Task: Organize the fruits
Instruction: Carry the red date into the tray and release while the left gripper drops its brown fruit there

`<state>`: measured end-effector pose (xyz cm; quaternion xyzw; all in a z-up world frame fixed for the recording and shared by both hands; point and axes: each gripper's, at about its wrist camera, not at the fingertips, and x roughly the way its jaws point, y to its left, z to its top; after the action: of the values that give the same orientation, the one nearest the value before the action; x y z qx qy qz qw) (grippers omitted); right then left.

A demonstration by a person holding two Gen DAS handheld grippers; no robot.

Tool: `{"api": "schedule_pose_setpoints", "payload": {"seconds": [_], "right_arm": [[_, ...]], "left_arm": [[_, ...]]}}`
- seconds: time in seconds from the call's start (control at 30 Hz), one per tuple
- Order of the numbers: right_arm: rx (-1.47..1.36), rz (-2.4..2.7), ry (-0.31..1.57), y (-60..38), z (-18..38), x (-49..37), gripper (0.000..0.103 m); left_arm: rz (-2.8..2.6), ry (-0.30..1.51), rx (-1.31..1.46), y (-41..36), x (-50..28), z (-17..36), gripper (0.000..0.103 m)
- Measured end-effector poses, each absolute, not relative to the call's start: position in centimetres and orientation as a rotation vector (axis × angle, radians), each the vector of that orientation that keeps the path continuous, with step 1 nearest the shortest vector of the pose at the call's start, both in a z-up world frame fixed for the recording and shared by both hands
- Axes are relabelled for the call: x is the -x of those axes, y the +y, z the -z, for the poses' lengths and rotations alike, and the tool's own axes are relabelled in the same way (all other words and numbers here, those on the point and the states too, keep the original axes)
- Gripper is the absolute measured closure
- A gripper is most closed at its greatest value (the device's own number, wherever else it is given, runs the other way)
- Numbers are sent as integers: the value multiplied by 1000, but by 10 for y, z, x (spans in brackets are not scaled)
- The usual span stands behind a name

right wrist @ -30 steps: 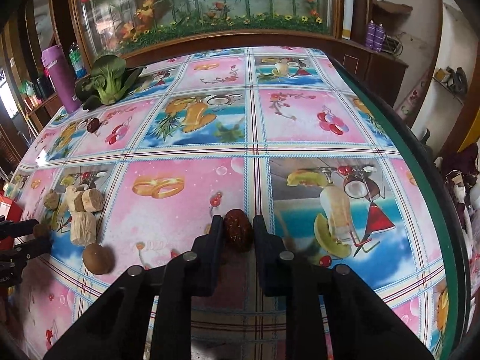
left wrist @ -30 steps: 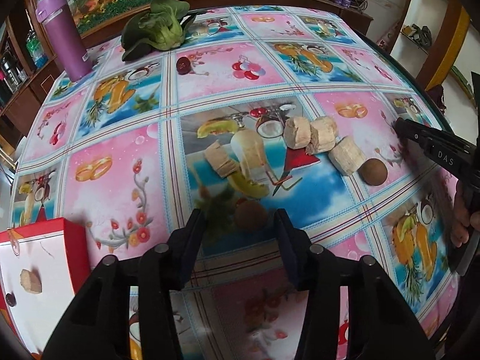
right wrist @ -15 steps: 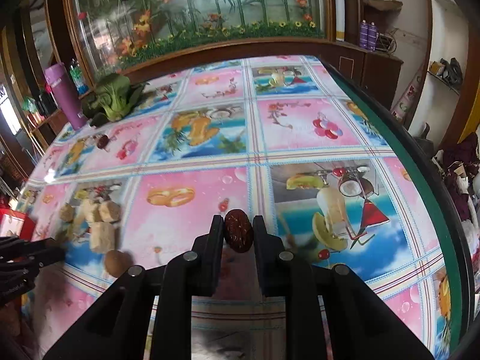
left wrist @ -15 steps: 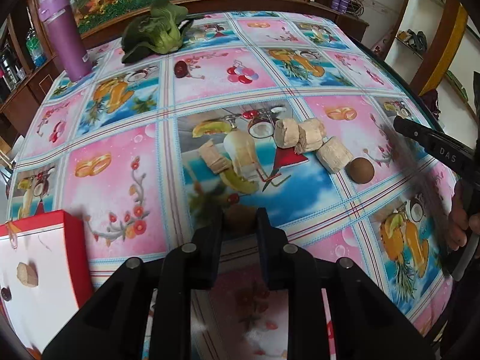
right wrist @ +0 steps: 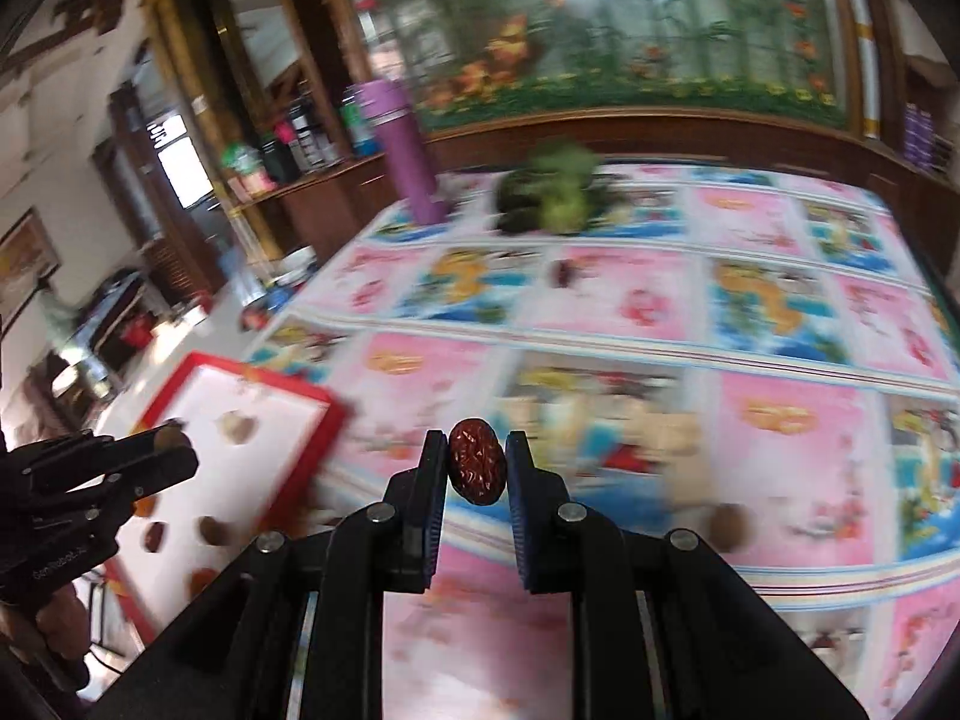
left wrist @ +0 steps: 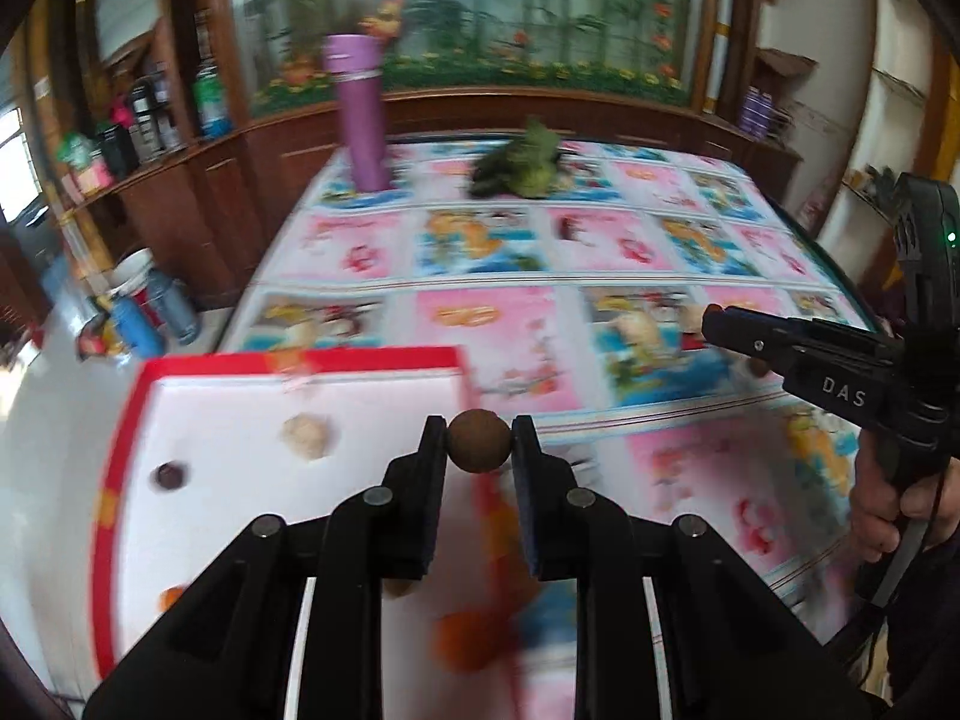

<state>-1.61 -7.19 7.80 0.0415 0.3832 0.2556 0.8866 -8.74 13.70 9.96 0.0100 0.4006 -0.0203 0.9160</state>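
Observation:
My left gripper (left wrist: 479,441) is shut on a round brown fruit (left wrist: 478,441), held in the air over the right edge of a red-rimmed white box (left wrist: 300,360). Inside the box lie a pale chunk (left wrist: 307,435) and a small dark fruit (left wrist: 168,476). My right gripper (right wrist: 477,468) is shut on a wrinkled red date (right wrist: 477,468), held above the patterned tablecloth (right wrist: 630,324). The same red-rimmed white box (right wrist: 198,372) appears at the left of the right wrist view, with the left gripper (right wrist: 171,450) over it. Another brown round fruit (right wrist: 729,525) rests on the cloth. Both views are motion-blurred.
A purple bottle (left wrist: 360,114) and leafy greens (left wrist: 522,165) stand at the table's far side, with a dark date (right wrist: 563,273) on the cloth nearer. Wooden shelving with bottles (left wrist: 144,120) lines the left. The right gripper (left wrist: 804,360) and a hand (left wrist: 900,516) fill the left view's right side.
The left gripper closed on the brown fruit, lifted it and swung left to the box. The right gripper, still holding the date, rose and turned left as well.

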Motion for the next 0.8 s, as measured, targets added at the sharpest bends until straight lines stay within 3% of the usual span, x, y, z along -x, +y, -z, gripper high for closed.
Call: {"api": "schedule_pose_setpoints", "payload": {"seconds": [0.3, 0.8], "right_arm": [[-28, -734, 873, 59, -68, 22, 85], [111, -762, 980, 125, -28, 33, 85]], "left_arm": [[-135, 859, 73, 220, 102, -79, 79], [-176, 970, 85, 245, 92, -34, 79]]}}
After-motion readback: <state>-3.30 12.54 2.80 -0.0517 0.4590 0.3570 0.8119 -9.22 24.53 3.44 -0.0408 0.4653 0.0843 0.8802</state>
